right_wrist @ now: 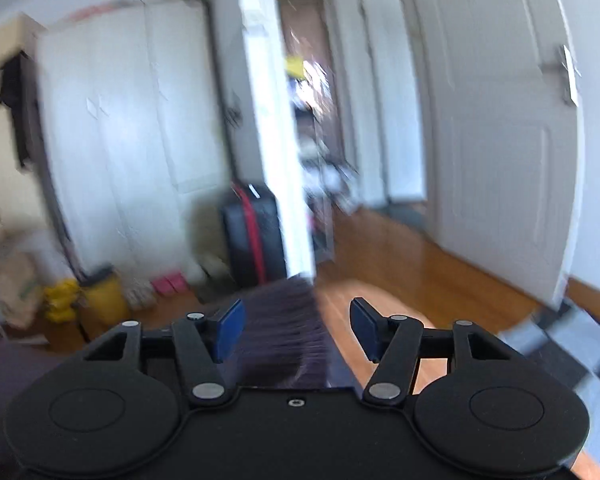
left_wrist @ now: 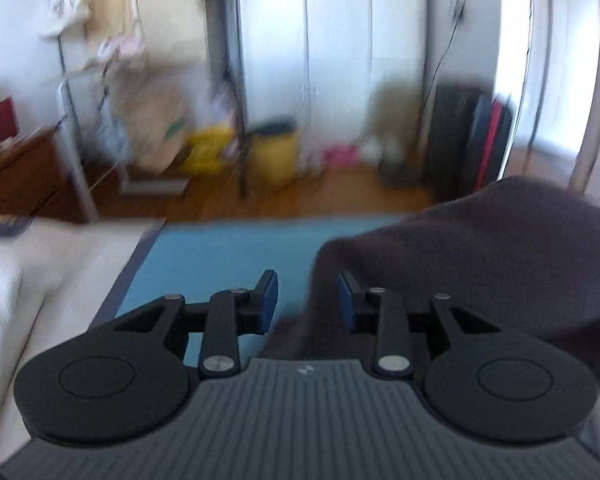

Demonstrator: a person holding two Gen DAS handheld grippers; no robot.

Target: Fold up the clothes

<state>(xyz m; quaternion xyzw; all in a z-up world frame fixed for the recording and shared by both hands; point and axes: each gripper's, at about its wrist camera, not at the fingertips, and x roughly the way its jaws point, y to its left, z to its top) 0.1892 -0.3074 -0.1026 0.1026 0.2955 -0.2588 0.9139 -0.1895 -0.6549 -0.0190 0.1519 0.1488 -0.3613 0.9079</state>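
A blurred bedroom spreads ahead of me: white wardrobe doors (left_wrist: pixel 340 60), wood floor (right_wrist: pixel 400 264), a yellow bin (left_wrist: pixel 274 156), and a blue mat (left_wrist: pixel 220 252) that serves as my work surface. My left gripper (left_wrist: pixel 308 300) has its jaws apart, holding nothing; the dark garment (left_wrist: pixel 460 264) is heaped on the mat to its right, a fold reaching under the right finger. My right gripper (right_wrist: pixel 296 330) is also spread, with a ribbed dark edge of that cloth lying between the fingers, unpinched. The fabric looks soft, thick and limp, so I judge it will sag and drape; I'd pinch it at a hem or corner.
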